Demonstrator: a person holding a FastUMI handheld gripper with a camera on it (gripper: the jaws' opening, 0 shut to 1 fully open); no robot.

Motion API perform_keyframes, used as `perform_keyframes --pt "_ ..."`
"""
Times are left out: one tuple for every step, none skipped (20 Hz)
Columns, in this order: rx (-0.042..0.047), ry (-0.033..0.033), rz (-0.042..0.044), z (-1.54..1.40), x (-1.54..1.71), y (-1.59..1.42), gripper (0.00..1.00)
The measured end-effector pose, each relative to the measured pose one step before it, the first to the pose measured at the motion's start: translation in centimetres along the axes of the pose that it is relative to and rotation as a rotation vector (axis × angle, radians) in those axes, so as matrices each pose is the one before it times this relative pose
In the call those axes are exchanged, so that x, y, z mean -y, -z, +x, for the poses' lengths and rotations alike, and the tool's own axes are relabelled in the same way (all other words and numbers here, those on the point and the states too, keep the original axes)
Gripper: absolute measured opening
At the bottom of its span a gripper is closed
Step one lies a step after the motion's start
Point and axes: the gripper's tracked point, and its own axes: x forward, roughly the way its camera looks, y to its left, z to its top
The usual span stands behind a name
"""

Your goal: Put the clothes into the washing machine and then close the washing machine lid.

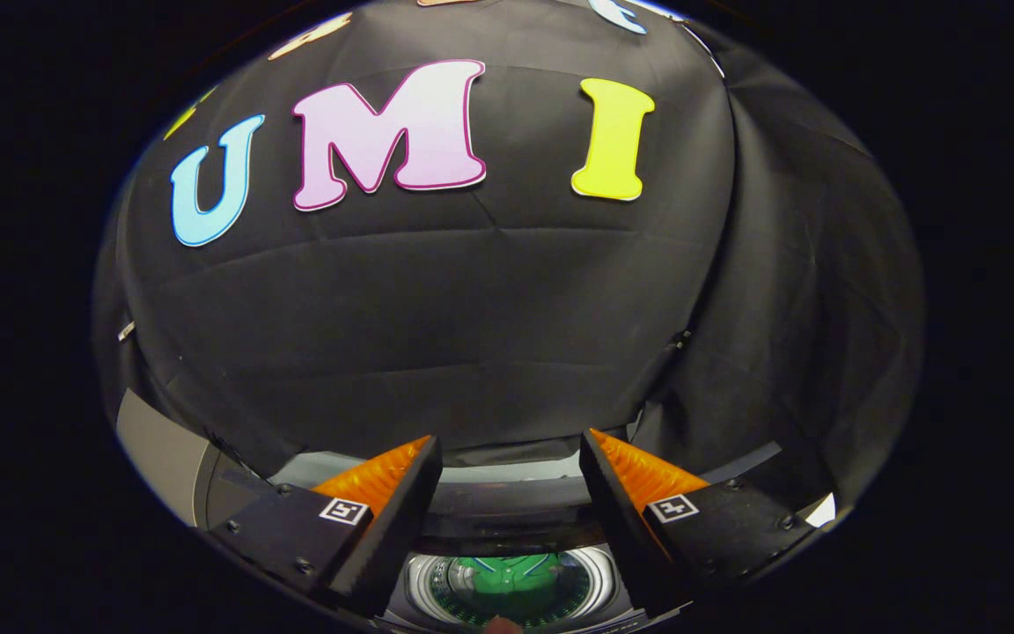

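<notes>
My gripper (pixel 507 445) is open, its two fingers spread wide with nothing between them, held above the washing machine (pixel 507 511). Below and between the fingers I look down into the machine's round drum opening (pixel 599 568). A green garment (pixel 516 586) lies inside the drum. The machine's dark raised back part runs across just beyond the fingertips; I cannot tell how the lid stands.
The booth's black cloth wall (pixel 489 308) hangs close behind the machine. A grey surface (pixel 159 453) shows to the left of the fingers, and a small white patch (pixel 824 511) to the right.
</notes>
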Motion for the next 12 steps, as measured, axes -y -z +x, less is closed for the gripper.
perform_keyframes --pt "-0.00263 0.00031 -0.00182 -0.254 -0.01 0.29 0.99" --pt "-0.00165 0.00067 -0.00152 -0.396 0.053 0.208 0.99" --pt "-0.00014 -0.00031 -0.00099 -0.322 0.042 0.229 0.99" --pt "0.00189 -0.00109 0.00066 -0.293 0.019 0.109 0.99" --pt "0.00178 -0.00016 0.00405 -0.229 0.001 0.174 0.99" --pt "-0.00226 0.00197 0.00485 -0.215 0.055 0.191 0.99" --pt "-0.00747 0.00289 0.00393 -0.313 0.033 0.168 0.99" --pt "-0.00729 0.00275 0.00045 -0.231 0.042 0.357 0.99" --pt "-0.00621 0.00381 0.00005 -0.223 0.016 0.318 0.99" --pt "-0.0052 0.00194 -0.0003 -0.272 0.086 0.204 0.99" --pt "-0.00196 -0.00492 0.00327 -0.231 -0.07 0.148 0.99" --pt "0.00976 -0.00523 0.0076 -0.18 -0.126 -0.217 0.99"
